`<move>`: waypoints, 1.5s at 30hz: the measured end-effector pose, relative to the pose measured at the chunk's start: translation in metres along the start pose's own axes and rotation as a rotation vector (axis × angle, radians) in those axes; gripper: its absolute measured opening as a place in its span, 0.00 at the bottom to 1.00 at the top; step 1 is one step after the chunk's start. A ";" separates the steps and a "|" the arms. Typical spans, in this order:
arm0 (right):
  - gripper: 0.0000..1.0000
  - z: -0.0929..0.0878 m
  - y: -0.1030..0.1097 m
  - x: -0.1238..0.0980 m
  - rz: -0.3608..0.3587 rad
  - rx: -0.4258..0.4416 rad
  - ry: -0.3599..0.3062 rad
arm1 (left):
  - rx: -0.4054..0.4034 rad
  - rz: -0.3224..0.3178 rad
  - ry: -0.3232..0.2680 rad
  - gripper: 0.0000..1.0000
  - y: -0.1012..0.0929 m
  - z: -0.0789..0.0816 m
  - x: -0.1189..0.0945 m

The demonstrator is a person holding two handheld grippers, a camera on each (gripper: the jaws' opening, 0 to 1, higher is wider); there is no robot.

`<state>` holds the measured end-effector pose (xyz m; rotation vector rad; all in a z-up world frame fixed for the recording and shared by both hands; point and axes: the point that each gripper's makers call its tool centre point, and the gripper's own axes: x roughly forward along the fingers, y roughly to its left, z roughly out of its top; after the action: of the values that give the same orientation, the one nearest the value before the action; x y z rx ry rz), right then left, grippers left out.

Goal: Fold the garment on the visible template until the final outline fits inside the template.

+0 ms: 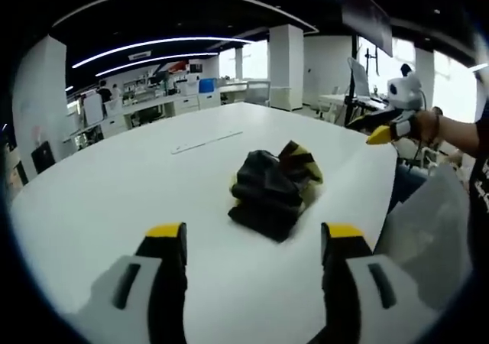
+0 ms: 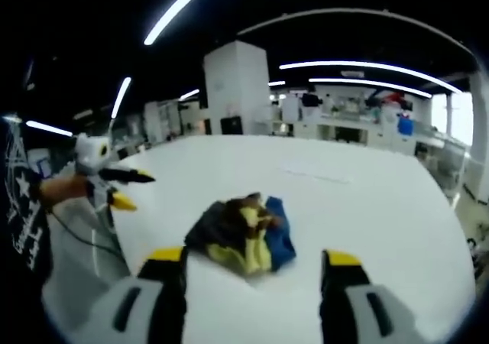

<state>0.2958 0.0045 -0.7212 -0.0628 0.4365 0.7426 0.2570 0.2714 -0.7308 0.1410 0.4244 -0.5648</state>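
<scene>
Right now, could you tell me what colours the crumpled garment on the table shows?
Black, yellow and blue; the garment shows all three best in the right gripper view.

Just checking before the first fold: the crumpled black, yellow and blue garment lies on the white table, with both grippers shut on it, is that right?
Not quite. The crumpled black, yellow and blue garment lies on the white table, but both grippers are open and clear of it, as the left gripper view and right gripper view show.

white table (image 1: 92, 199) | pillar (image 1: 286, 66) behind | ceiling light strips (image 1: 153, 44) | far benches (image 1: 164, 103)
</scene>
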 end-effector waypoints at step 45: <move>0.21 -0.050 -0.030 0.098 0.076 0.032 0.137 | 0.124 -0.200 0.058 0.25 -0.026 -0.008 0.114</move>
<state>0.3615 0.0344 -0.8092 -0.0672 0.5836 0.8091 0.3269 0.1958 -0.7870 0.2360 0.4624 -0.7857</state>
